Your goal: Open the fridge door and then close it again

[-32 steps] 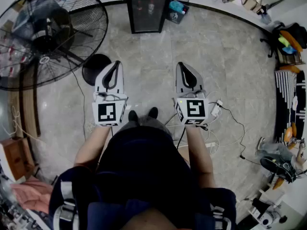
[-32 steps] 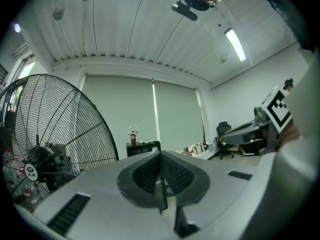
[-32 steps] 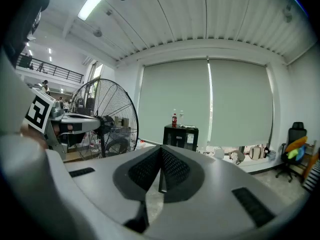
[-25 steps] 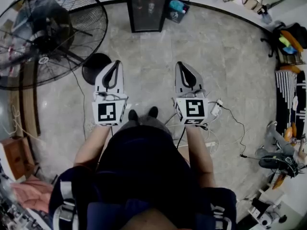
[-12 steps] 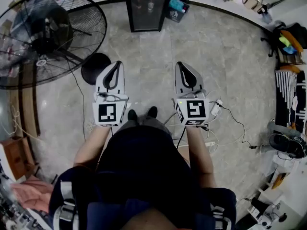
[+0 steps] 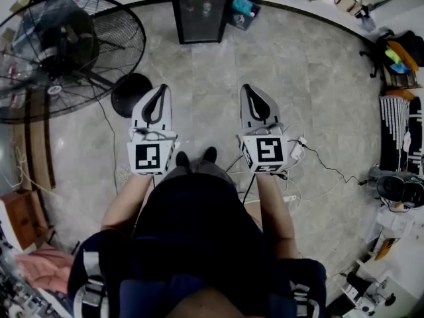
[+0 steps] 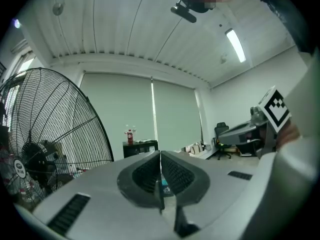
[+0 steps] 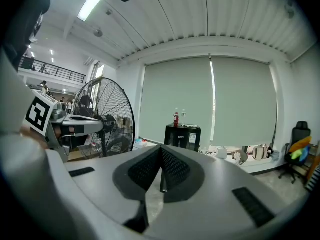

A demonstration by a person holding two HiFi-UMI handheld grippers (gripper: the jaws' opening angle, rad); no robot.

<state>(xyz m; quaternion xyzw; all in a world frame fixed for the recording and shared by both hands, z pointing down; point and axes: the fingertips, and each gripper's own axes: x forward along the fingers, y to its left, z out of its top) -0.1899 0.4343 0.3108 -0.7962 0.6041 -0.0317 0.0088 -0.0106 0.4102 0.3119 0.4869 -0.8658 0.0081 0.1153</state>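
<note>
The fridge is a small black cabinet with a dark glass door, standing shut at the far side of the floor. It also shows far off in the left gripper view and in the right gripper view, with a red bottle on top. My left gripper and right gripper are held side by side in front of the person's body, pointing toward the fridge and well short of it. Both pairs of jaws are shut with nothing between them, as the left gripper and right gripper show in their own views.
A big floor fan stands at the left, its round black base near my left gripper. Cables and a white plug block lie on the floor by my right gripper. A bin stands right of the fridge. Clutter lines the right wall.
Both grippers have kept still. The fan's head has swung a little, and a dark object at the right edge of the head view has moved upward.
</note>
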